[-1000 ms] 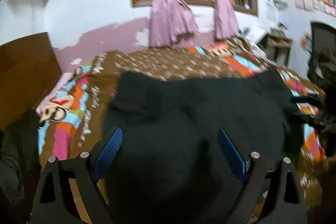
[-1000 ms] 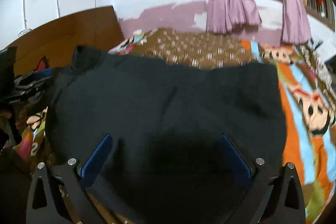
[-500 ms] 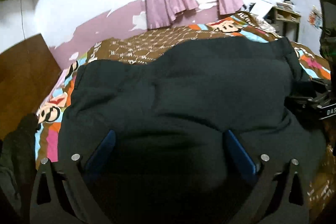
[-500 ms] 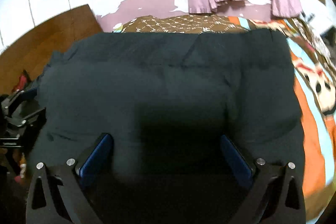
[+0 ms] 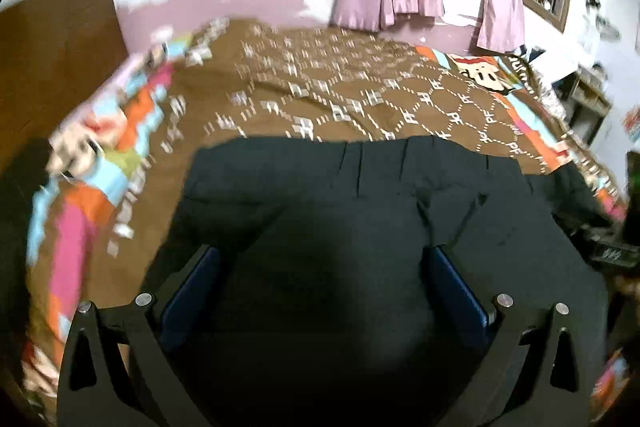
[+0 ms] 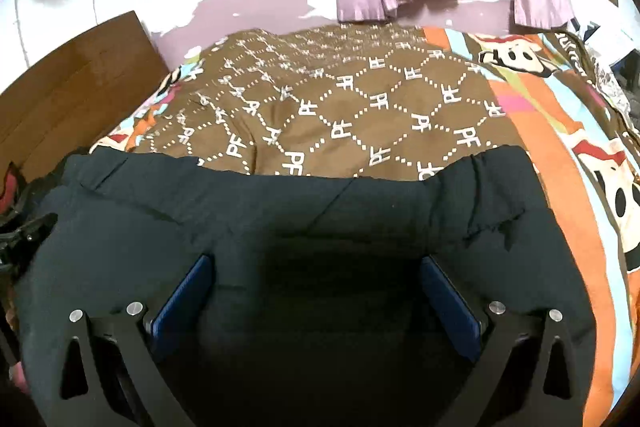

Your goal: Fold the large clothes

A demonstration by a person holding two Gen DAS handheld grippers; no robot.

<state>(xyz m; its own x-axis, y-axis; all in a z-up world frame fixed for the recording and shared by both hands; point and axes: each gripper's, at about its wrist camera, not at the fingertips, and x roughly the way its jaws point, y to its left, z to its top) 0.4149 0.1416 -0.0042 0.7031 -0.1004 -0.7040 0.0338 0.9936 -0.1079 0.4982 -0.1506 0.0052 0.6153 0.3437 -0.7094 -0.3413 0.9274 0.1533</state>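
Fabric has come down: half a second ago the dark garment (image 5: 360, 211) billowed high in both views and hid most of the bedspread (image 5: 360, 95); now it lies lower across the near part of the bed, its far hem straight, with a wide band of brown patterned spread showing beyond it. That looks like a fold just laid over and let settle, so smoothing or a second fold probably comes next.

The left claw (image 5: 320, 267) is released, its blue pads spread wide over the cloth with nothing pinched between them. The right claw (image 6: 316, 279) looks the same, pads wide apart above the garment, gripping nothing visible.

What kind of garment this is stays unclear; pleats or loops near the far hem hint at trousers, but the dark cloth swallows detail. Its near edge is cut off beneath both claws, the left view is smeared by motion toward the wooden headboard (image 6: 80, 83), and the fabric under each claw sits in deep shadow.
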